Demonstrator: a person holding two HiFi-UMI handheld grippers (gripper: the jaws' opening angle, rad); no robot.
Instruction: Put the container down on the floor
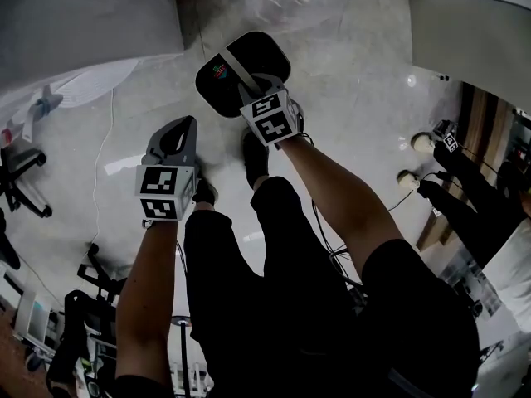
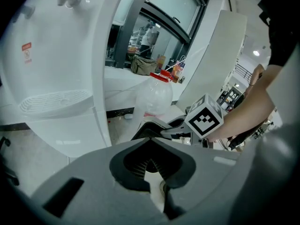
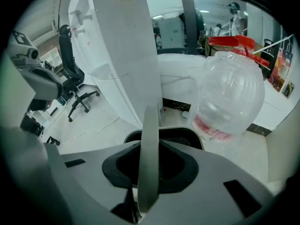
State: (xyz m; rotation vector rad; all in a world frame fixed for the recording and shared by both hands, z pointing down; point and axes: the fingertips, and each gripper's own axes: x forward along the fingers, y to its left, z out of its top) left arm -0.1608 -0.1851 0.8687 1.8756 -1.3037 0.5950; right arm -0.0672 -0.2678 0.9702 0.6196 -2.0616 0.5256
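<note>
Right gripper (image 1: 255,88): jaws pressed onto the grey handle (image 3: 149,149) of a black container (image 1: 261,56). The flat handle band runs straight up between the jaws in the right gripper view.
Left gripper (image 1: 184,124): jaws brought together with nothing between them; only pale floor shows past their ribbed pads (image 2: 140,165). It is held lower left of the right gripper in the head view, apart from the container.
Container: rounded and black, hanging from its handle at the right gripper, out in front of the person's black shoes (image 1: 255,156). Its dark rim and meshed inside show just beyond the jaws in the right gripper view. Whether its base touches the floor cannot be told.
Floor (image 1: 357,98): pale, glossy, with light reflections. A thin white cable (image 1: 104,148) trails across it on the left.
Water bottle (image 3: 229,93): large, clear plastic, red cap and red handle, standing just beyond the container and to its right.
Water dispenser (image 2: 56,78): white, with taps above a slotted drip tray, to the left of the bottle.
Office chair (image 3: 75,78): black, on castors, further left beside the dispenser.
Person: bare forearms, black trousers, seen from above.
</note>
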